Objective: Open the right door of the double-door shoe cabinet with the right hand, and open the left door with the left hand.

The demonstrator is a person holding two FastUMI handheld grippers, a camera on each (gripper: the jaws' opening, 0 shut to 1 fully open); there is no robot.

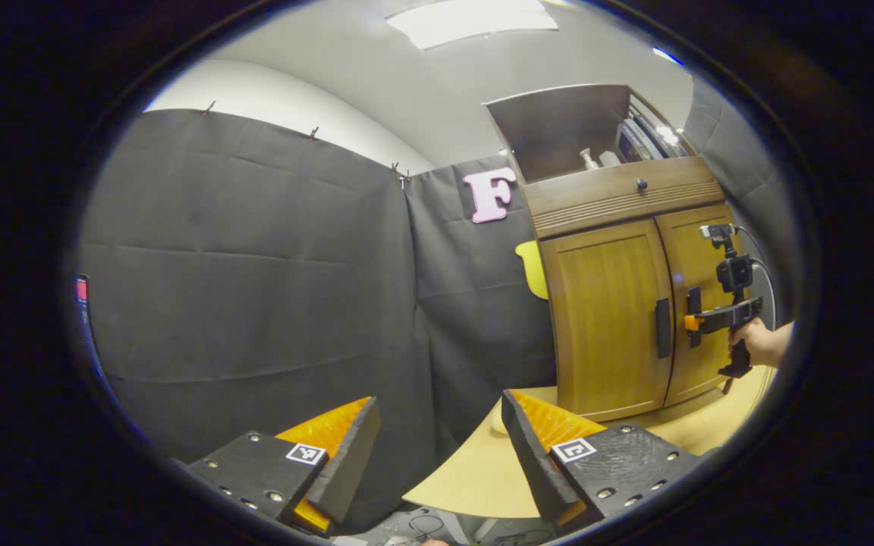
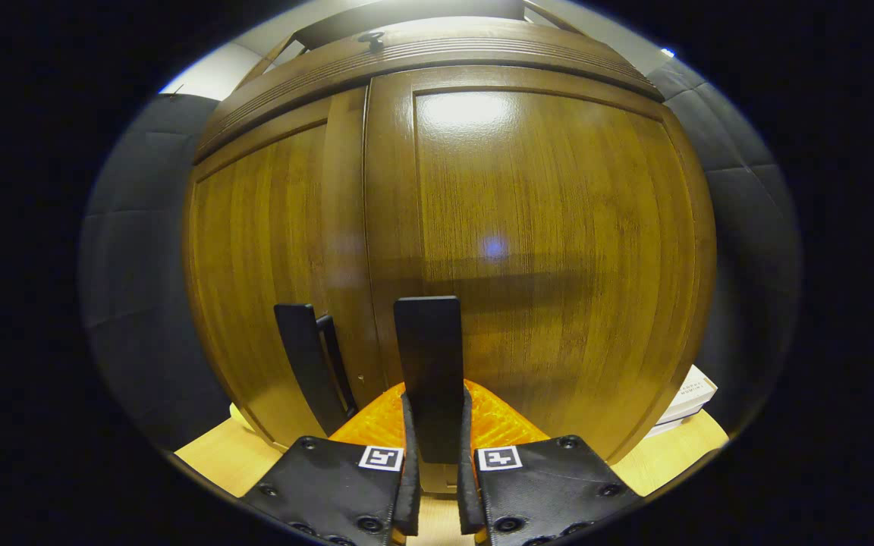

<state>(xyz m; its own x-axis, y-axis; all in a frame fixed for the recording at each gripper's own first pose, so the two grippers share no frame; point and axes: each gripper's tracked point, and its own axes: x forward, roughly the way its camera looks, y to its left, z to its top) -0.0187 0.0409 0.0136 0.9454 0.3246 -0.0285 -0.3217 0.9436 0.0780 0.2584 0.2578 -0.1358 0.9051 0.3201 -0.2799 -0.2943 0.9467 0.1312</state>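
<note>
Double-door shoe cabinet (image 1: 619,303) standing on a light wooden table (image 1: 475,470) at the booth's right side, both doors closed. In the right gripper view, the right gripper (image 2: 434,425) is clenched on the right door handle (image 2: 428,364), a dark vertical bar, with a finger pressed to each side of it; the grip sits low on the bar, presumably so that a pull will swing the right door (image 2: 543,250) about its outer hinge. The left door handle (image 2: 308,364) stands just beside it across the centre seam, untouched. In the left gripper view, the same right gripper (image 1: 693,322) appears farther off, held by a hand (image 1: 759,341) and meeting the cabinet at handle height. The left gripper (image 1: 437,447) is released, its fingers spread wide, and hangs well apart from the left door (image 1: 608,318), apparently waiting its turn. Above the doors runs a drawer with a small knob (image 1: 642,184); the raised top lid (image 1: 566,129) exposes a compartment holding a small pale bottle-like item (image 1: 587,159) and other objects too small to identify. What the doors enclose cannot be told.
</note>
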